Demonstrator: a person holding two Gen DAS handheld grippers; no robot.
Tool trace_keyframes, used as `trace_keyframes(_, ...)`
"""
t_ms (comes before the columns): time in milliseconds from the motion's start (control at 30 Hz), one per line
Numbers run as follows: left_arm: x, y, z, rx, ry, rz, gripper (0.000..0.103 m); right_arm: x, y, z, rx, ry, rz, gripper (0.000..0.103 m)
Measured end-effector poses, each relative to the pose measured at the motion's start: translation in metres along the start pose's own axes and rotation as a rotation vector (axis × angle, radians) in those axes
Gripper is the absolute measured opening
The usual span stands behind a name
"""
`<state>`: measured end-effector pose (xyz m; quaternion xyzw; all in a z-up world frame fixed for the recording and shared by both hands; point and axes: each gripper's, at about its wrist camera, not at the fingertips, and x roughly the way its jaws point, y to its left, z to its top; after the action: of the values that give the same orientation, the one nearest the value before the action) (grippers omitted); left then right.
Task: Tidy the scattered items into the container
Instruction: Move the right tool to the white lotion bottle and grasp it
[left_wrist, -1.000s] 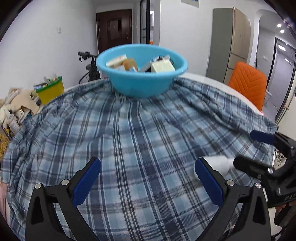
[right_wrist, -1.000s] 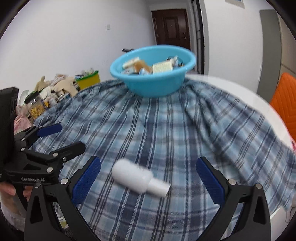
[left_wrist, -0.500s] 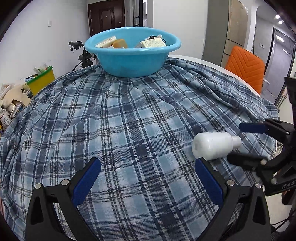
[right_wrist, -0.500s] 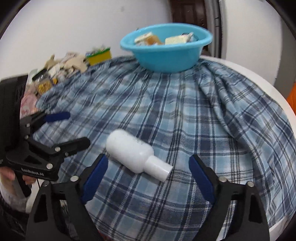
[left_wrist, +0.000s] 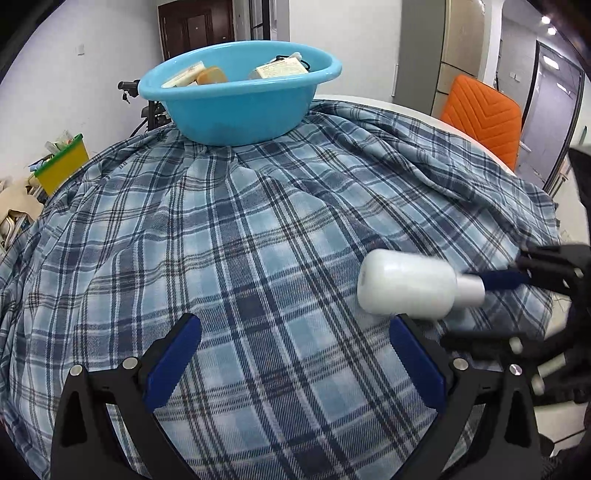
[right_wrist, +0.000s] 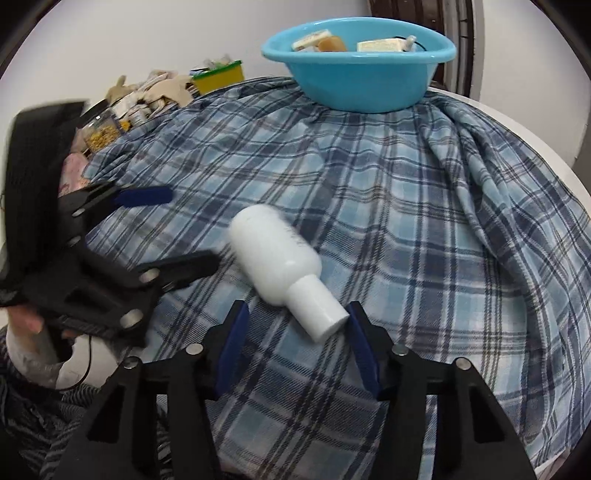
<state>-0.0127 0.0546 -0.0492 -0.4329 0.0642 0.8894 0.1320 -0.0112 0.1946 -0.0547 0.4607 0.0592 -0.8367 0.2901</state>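
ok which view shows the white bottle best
The right wrist view: the white bottle lies whole and near centre, cap toward the right gripper. The left wrist view shows it off right, blurred.

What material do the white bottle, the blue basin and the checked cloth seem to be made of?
White bottle: probably plastic, smooth and slightly matte; soft even highlights, one-piece moulded neck.
Blue basin: likely plastic, glossy; uniform colour, thin rolled rim with a bright sheen.
Checked cloth: woven fabric, perhaps cotton flannel, matte; it folds and wrinkles, and the pattern runs through the weave.
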Motion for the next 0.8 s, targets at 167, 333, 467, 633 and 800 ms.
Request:
trace_keyframes(167, 0.005, 0.002, 0.009, -0.001, -0.009, 0.018, 0.103, -0.004, 0.014, -0.006, -0.028, 0.024, 0.066, 0.043)
trace_keyframes(333, 0.001, 0.008, 0.012, -0.015, -0.024, 0.025, 0.103, -0.007, 0.019, 0.000, -0.036, -0.034, 0.014, 0.043)
trace_keyframes(467, -0.007, 0.014, 0.008, -0.027, -0.031, 0.030, 0.103, -0.005, 0.013, 0.013, 0.008, -0.099, -0.072, 0.046)
trace_keyframes(633, -0.009, 0.025, 0.003, -0.051, -0.029, 0.066, 0.102, 0.008, 0.010, 0.021, 0.101, -0.137, -0.089, 0.051)
trace_keyframes(800, -0.010, 0.037, 0.001, -0.088, -0.020, 0.041, 0.102, 0.017, 0.007, 0.028, 0.141, -0.154, -0.075, 0.052)
